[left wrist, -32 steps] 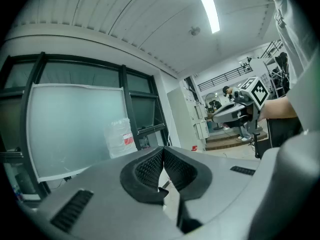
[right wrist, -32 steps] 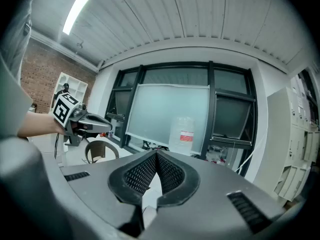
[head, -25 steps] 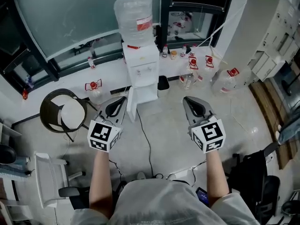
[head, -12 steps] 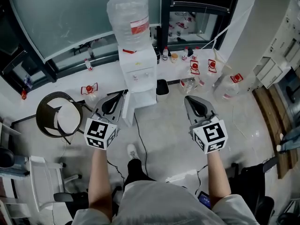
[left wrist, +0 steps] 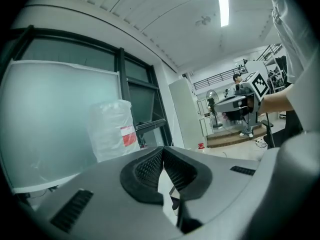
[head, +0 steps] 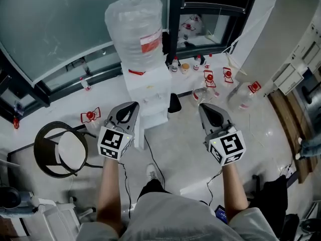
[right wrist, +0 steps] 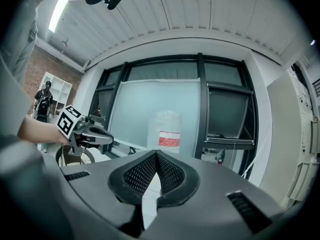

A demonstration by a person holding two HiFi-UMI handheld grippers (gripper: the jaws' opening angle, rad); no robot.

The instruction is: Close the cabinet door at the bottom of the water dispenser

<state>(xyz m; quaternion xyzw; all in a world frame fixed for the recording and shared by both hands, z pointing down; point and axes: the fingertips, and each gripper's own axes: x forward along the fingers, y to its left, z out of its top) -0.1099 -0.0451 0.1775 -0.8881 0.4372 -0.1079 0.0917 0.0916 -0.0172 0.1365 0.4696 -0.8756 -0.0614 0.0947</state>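
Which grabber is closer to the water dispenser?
Left. The left gripper is close beside the water dispenser, near its bottom; the right gripper sits farther off on its other side.

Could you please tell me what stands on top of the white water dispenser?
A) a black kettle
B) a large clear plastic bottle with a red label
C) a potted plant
B: the head view shows the large clear plastic bottle with a red label seated on top of the white water dispenser.
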